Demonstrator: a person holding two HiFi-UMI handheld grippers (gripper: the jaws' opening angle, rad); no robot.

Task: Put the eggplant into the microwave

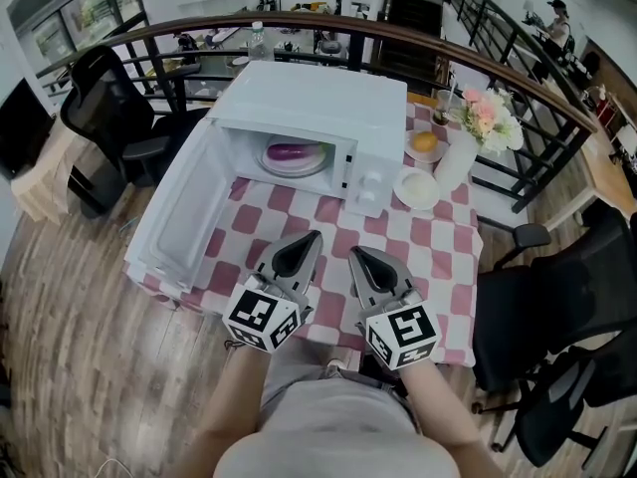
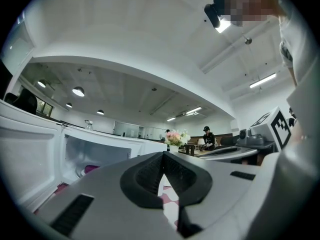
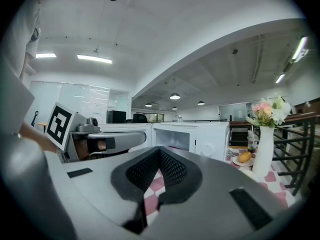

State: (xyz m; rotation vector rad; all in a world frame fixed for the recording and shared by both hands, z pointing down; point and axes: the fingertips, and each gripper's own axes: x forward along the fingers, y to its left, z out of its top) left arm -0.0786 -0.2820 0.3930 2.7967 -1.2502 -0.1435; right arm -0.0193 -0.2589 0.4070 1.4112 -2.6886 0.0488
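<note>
Fingers (image 2: 145,176) of the left gripper (image 1: 311,240) are pressed together on nothing, and those of the right gripper (image 1: 356,254) likewise, both over the near part of the worktop (image 1: 438,257). Farther off, the eggplant (image 1: 290,151) lies on a plate (image 1: 305,166) inside the open microwave (image 1: 328,98).

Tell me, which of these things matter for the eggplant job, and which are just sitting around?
Part of the job: eggplant, inside the microwave; its open door; left gripper and right gripper, both shut, empty.
Just lying about: vase of flowers; small plate with orange food; empty white plate; checkered tablecloth.
</note>
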